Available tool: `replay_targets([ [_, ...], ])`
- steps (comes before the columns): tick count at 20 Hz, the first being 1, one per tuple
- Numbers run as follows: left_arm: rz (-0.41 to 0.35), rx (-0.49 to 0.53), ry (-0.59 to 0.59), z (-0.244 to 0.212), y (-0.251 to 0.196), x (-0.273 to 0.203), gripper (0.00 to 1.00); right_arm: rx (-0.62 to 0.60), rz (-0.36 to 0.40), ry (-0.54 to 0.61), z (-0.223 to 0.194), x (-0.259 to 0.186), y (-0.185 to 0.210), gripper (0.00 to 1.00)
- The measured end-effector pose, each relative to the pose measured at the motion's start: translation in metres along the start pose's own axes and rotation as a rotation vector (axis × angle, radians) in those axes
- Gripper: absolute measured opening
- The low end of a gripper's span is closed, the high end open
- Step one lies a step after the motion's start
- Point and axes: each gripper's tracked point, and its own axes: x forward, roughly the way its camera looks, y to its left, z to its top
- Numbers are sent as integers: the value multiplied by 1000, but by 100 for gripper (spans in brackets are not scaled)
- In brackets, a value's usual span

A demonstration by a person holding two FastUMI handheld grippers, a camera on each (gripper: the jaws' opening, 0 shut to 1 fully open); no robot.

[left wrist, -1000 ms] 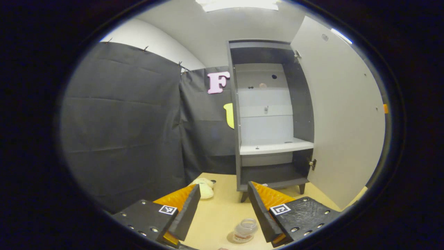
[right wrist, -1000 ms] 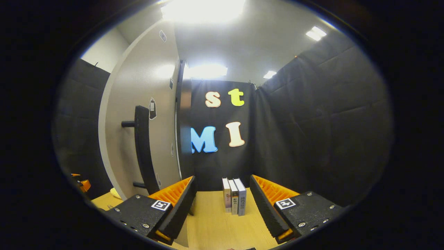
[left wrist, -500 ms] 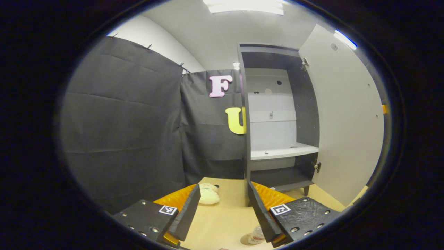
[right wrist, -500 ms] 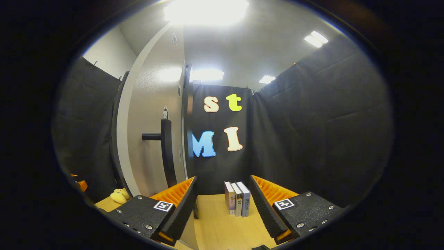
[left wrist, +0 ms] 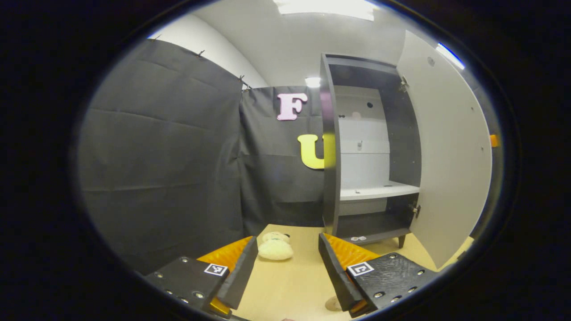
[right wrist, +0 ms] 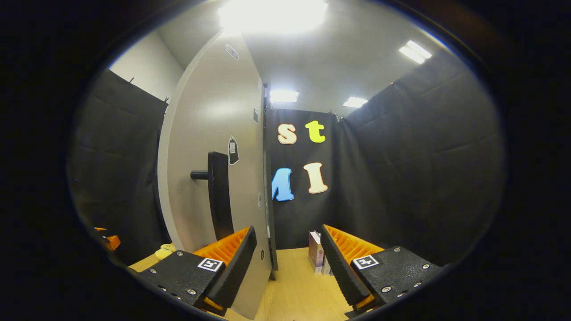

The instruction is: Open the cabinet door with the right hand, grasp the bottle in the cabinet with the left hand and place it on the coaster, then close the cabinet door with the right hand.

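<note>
I see the tall dark cabinet (left wrist: 331, 147) at the desk's far edge, its pale door (left wrist: 450, 151) swung wide open.

The tall dark-grey wooden cabinet (left wrist: 330, 147) has a white back panel and a white shelf (left wrist: 379, 191) inside, with a dark-grey floor below it. Its wide open door (left wrist: 450, 151) is pale off-white on the inner face; in the right gripper view the door's outer face (right wrist: 209, 133) is light grey and carries a long black bar handle (right wrist: 219, 196). The smooth tabletop (left wrist: 290, 281) is pale yellow wood-grain. A small cream-coloured plush toy (left wrist: 275, 248) lies on it. Upright books (right wrist: 316, 257) show white and lilac covers.
</note>
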Motion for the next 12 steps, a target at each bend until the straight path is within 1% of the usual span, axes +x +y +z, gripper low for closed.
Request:
replay_targets([
  [4,16,-11,-5,-1,24,-7,82,-9,36,3,-2,1,34,90],
  [5,23,-13,-6,-1,31,-9,78,-9,51,3,-3,5,42,90],
  [6,30,-13,-7,-1,38,-11,82,-8,67,3,-4,6,49,90],
  [8,48,-10,-7,-2,54,-16,85,-8,97,4,-6,11,63,90],
  [12,89,-13,2,-6,84,-26,80,-33,137,-4,-5,18,94,90],
])
